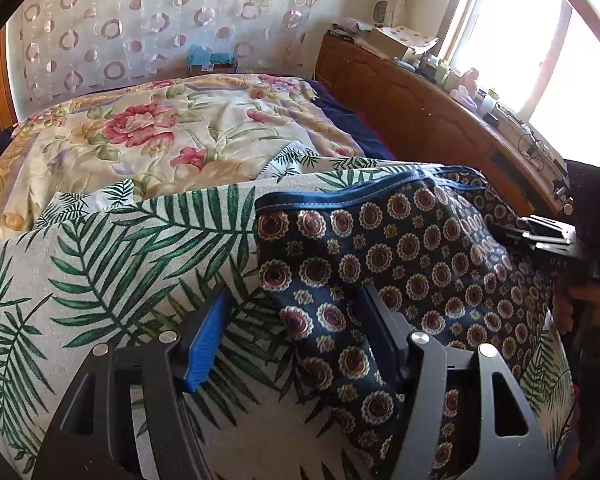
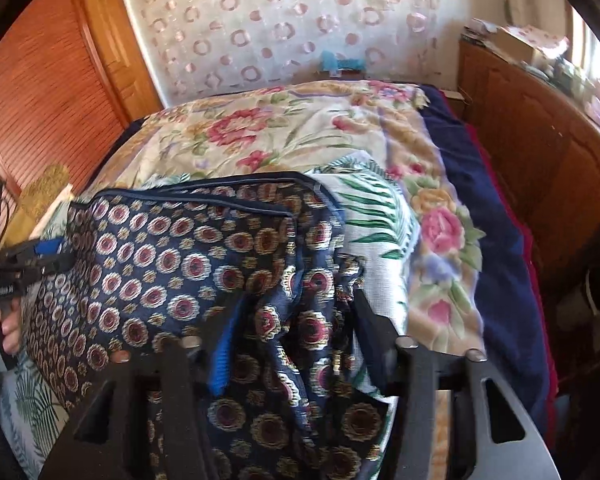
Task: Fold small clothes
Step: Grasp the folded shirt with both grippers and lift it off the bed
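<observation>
The navy medallion-print shorts (image 1: pixel 400 248) are lying on a palm-leaf cloth (image 1: pixel 132 248) on the bed (image 2: pixel 500 240). The left hand-held gripper (image 1: pixel 296 312) is straddling their edge, jaws apart. The right hand-held gripper (image 2: pixel 292 320) is bracketing bunched fabric; whether it is pinching is unclear.

The bed (image 1: pixel 340 120) carries a floral quilt (image 1: pixel 148 132) beyond the left claw (image 1: pixel 292 320), and a dark blue blanket (image 2: pixel 496 240) shows along its edge to the right of the right claw (image 2: pixel 292 320). A palm-leaf cloth (image 1: pixel 112 252) lies over the quilt, directly under both claws. On that cloth lies the navy medallion-print garment (image 1: pixel 400 248), bunched between each claw's fingers
</observation>
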Tool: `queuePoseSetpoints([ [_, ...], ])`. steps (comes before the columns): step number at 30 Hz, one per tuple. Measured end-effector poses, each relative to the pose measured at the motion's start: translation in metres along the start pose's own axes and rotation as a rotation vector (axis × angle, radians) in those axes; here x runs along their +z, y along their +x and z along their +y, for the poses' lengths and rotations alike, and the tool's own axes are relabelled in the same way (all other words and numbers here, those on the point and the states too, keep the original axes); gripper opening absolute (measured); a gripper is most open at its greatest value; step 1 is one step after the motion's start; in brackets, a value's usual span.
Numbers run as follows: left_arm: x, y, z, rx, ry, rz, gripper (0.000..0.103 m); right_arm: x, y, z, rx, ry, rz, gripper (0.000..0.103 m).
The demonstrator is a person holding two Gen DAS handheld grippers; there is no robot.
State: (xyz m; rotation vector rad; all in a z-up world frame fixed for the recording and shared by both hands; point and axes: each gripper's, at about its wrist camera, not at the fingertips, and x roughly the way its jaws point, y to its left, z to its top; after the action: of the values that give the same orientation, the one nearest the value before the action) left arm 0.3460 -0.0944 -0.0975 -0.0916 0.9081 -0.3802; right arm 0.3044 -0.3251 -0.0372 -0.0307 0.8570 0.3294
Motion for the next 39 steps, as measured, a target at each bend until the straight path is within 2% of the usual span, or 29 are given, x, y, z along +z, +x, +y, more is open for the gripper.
queuePoseSetpoints([
  [3,0.010,0.006,0.000,-0.038,-0.014,0.013,0.065,-0.002,0.001,0.007,-0.026,-0.055,0.000,0.040],
  [6,0.015,0.011,-0.002,-0.060,-0.015,0.016,0.056,-0.003,0.001,0.003,0.003,-0.037,-0.008,0.031],
  [8,0.016,0.012,-0.001,-0.065,-0.017,0.013,0.034,-0.006,-0.001,0.001,0.041,-0.021,-0.013,0.021],
  [9,0.016,0.013,-0.001,-0.066,-0.020,0.016,0.019,-0.008,-0.001,0.001,0.051,-0.017,-0.013,0.017],
  [11,0.015,0.013,0.002,-0.100,-0.037,0.024,0.009,-0.009,-0.002,0.001,0.052,-0.019,-0.014,0.014],
  [17,0.015,-0.025,-0.006,-0.123,-0.032,-0.078,0.007,-0.014,-0.019,0.020,-0.020,-0.055,-0.095,0.011],
  [27,0.012,-0.112,-0.016,-0.120,0.012,-0.263,0.006,-0.013,-0.082,0.059,-0.030,-0.102,-0.277,0.010],
  [33,-0.001,-0.164,0.002,-0.084,0.002,-0.350,0.006,-0.012,-0.103,0.098,-0.009,-0.171,-0.340,0.010],
  [39,-0.023,-0.201,0.037,0.004,-0.030,-0.390,0.006,-0.011,-0.106,0.141,0.037,-0.244,-0.369,0.010],
])
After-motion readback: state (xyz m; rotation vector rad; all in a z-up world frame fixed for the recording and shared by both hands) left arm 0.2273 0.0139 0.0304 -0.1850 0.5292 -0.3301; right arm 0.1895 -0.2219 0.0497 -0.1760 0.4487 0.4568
